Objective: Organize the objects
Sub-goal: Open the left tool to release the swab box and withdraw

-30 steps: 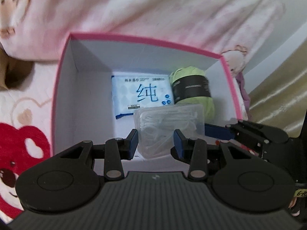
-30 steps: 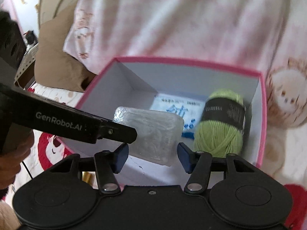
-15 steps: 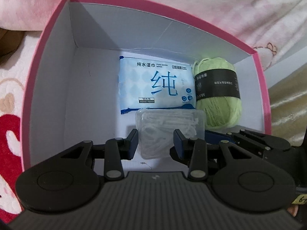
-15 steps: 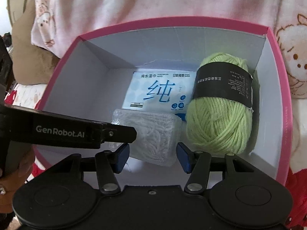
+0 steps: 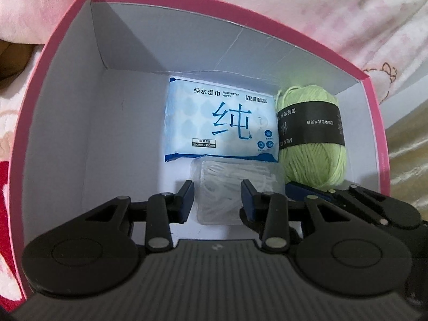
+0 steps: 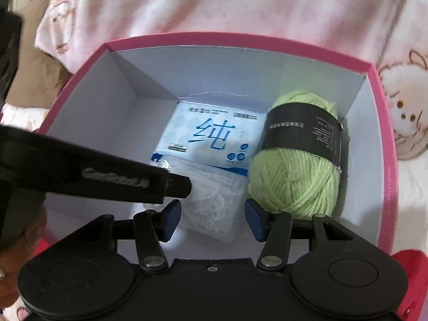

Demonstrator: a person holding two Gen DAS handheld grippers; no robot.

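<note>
Pink-rimmed and white inside, the cardboard box (image 5: 80, 107) sat on a pale pink fleece blanket (image 5: 294, 5) printed with cartoon animals. Both claws pointed steeply down into it from the near side.

A flat blue-and-white pack of wet wipes (image 5: 222, 123) lay against the far wall of the box floor. Just to its right, touching it, was a ball of light green yarn (image 5: 313, 157) with a black paper band around its middle, close to the right-hand wall. The left part of the floor was bare.

The clear plastic case (image 5: 219, 184), filled with thin white pieces, sat low in the box in front of the wipes, its far edge covering the pack's near border and its right side close to the yarn. In the right wrist view it looked slightly tilted; whether it lay fully on the floor could not be told.

The left claw (image 5: 216, 198) was clenched on the near end of that case, a blue pad against each side. The right claw (image 6: 212, 214) was released: its pads stood on either side of the same case with a gap showing at each, and its right finger was just beside the yarn.
</note>
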